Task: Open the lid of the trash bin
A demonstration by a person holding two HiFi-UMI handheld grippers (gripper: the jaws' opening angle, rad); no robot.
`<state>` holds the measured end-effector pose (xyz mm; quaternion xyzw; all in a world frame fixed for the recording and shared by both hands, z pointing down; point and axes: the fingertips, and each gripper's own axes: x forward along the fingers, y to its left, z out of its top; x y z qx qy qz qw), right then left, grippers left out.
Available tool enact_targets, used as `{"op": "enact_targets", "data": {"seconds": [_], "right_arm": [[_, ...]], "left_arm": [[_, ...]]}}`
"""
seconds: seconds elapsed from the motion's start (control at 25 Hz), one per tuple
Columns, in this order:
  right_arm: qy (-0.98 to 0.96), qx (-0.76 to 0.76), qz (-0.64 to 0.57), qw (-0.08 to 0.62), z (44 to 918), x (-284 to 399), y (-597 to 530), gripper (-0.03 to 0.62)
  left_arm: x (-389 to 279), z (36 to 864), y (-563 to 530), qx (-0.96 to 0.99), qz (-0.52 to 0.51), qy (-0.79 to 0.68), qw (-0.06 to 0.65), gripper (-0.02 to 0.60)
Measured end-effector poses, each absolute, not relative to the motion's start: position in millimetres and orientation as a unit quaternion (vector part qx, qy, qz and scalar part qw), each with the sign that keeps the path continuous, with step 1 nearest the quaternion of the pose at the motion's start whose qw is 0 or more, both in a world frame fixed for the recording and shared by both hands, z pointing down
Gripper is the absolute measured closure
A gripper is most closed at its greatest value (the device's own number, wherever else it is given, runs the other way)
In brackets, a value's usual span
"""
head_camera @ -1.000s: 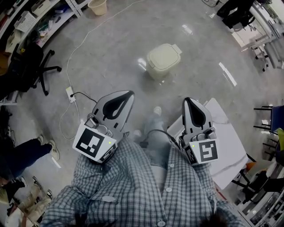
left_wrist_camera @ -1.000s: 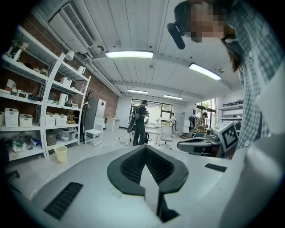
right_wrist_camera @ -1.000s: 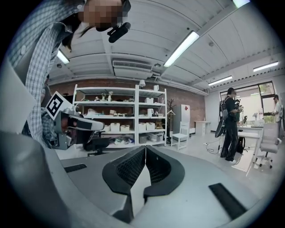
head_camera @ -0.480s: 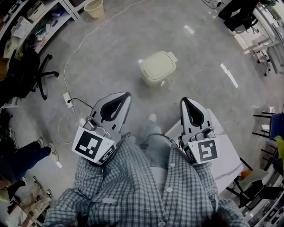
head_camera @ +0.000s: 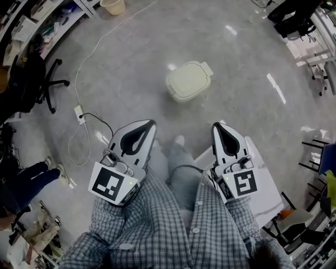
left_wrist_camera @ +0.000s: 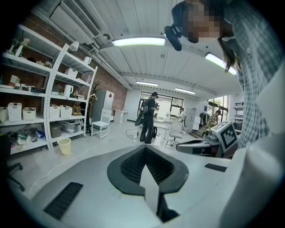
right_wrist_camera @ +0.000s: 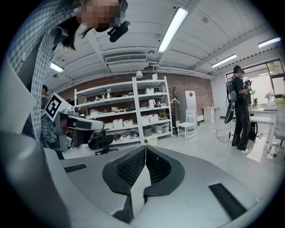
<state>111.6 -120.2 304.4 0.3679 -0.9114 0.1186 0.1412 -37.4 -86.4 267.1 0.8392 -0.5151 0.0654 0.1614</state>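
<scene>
Plainly, little is altered over the last second. The trash bin (head_camera: 189,81) is seen slightly lower in the head view than a second ago, and the pale basket (head_camera: 113,5) at the top edge is now partly cut off. A short advance toward the bin is therefore judged to have been made.

The bin is stood on the grey floor (head_camera: 131,52), ahead of the person and well apart from both claws. Its cream lid (head_camera: 187,79) is shut flat, with a small projection (head_camera: 207,68) shown at one corner.

The left claw (head_camera: 149,124) and the right claw (head_camera: 217,126) are held low and close to the checked shirt (head_camera: 157,220), much as before, and are pointed forward. In each gripper view the ribbed pads (left_wrist_camera: 131,165) are seen pressed together with nothing between them, and only the room beyond is shown.

A white desk (head_camera: 270,181) is passed on the right. A cable (head_camera: 89,58) with a power strip (head_camera: 79,112) is laid on the floor to the left.

The task is judged to be in its approach only. The lid is untouched, and more walking and a downward reach are called for before a claw can be brought to the lid's edge.
</scene>
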Motion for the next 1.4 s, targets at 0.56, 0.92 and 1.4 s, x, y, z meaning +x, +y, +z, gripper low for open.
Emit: {"op": "enact_targets", "data": {"seconds": [0.56, 0.92, 1.4], "right_arm": [[-0.887, 0.418, 0.148, 0.13, 355.8, 102.8, -153.0, 0.574], [-0.865, 0.444, 0.162, 0.169, 419.4, 114.1, -142.4, 0.574], [-0.843, 0.469, 0.192, 0.177, 480.2, 119.9, -141.3, 0.574]], "left_arm": [[-34.3, 366.3, -128.8, 0.859, 0.12, -0.443, 0.226, 0.577], [-33.7, 471.4, -153.9, 0.862, 0.152, -0.411, 0.254, 0.577], [-22.4, 586.4, -198.7, 0.858, 0.179, -0.406, 0.259, 0.577]]}}
